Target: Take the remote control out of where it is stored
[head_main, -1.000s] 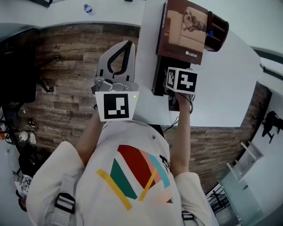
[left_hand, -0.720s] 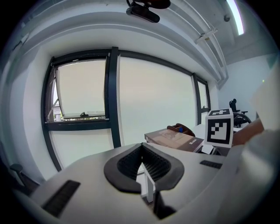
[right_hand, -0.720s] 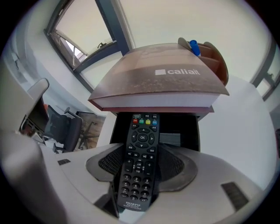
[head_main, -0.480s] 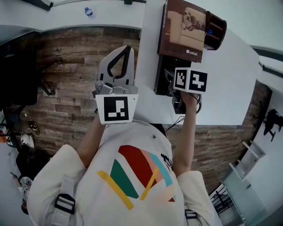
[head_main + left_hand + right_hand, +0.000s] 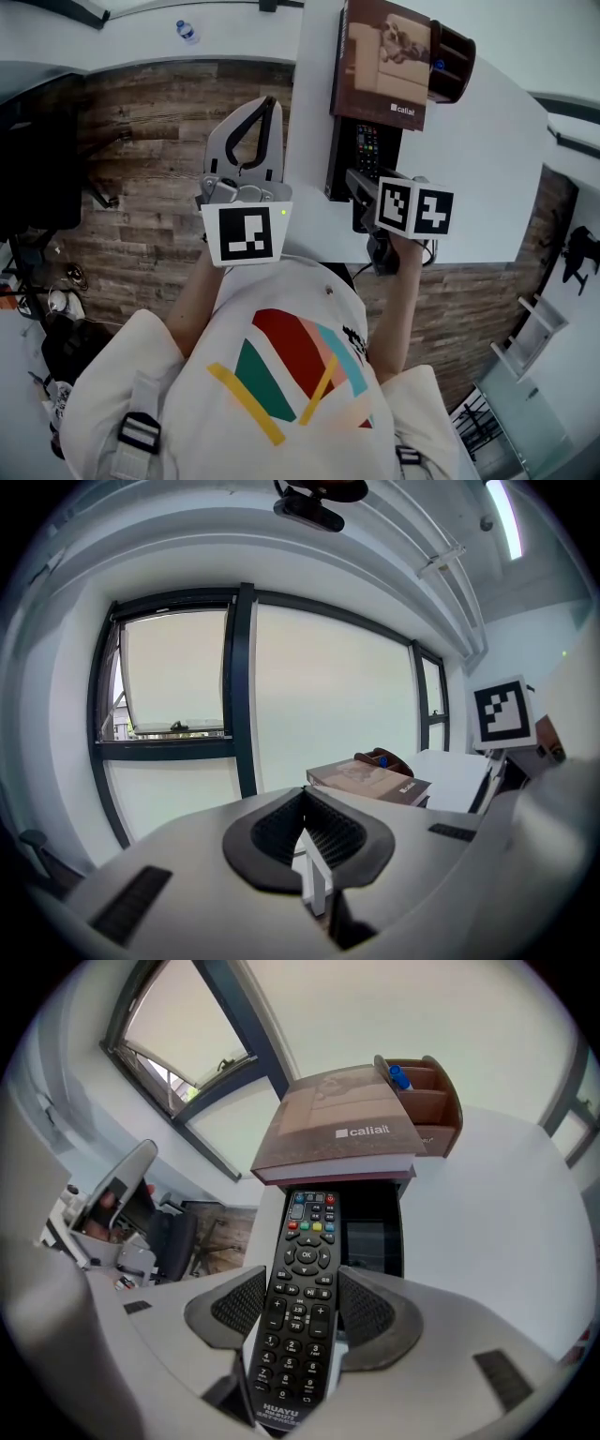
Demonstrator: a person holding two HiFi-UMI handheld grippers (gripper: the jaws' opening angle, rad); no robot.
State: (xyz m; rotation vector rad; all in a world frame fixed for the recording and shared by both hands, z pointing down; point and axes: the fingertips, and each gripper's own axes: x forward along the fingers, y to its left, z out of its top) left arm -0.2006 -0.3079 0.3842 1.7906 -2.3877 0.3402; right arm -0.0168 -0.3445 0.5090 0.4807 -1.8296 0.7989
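Head view, book: a brown book lies on a black box on the white surface.
Head view, organiser: a wooden organiser stands touching the book's right edge.
Head view, remote control: the remote control shows just below the book's near edge, over the black box.
Head view, right gripper: the right gripper sits just below the book and points steeply down at the remote control.
Head view, left gripper: the left gripper is held left of the book, off the surface and over the wooden floor.
Left gripper view, jaws: pressed together, with nothing between them.
Left gripper view, book: it lies beyond the jaws and to their right, with a large window to its left.
Right gripper view, jaws: they pinch the remote control, with one ribbed pad against each long side.
Right gripper view, remote control: its lower half is between the jaws. Its far end, with the coloured buttons, reaches the book's near edge, in front of the dark opening under the book.
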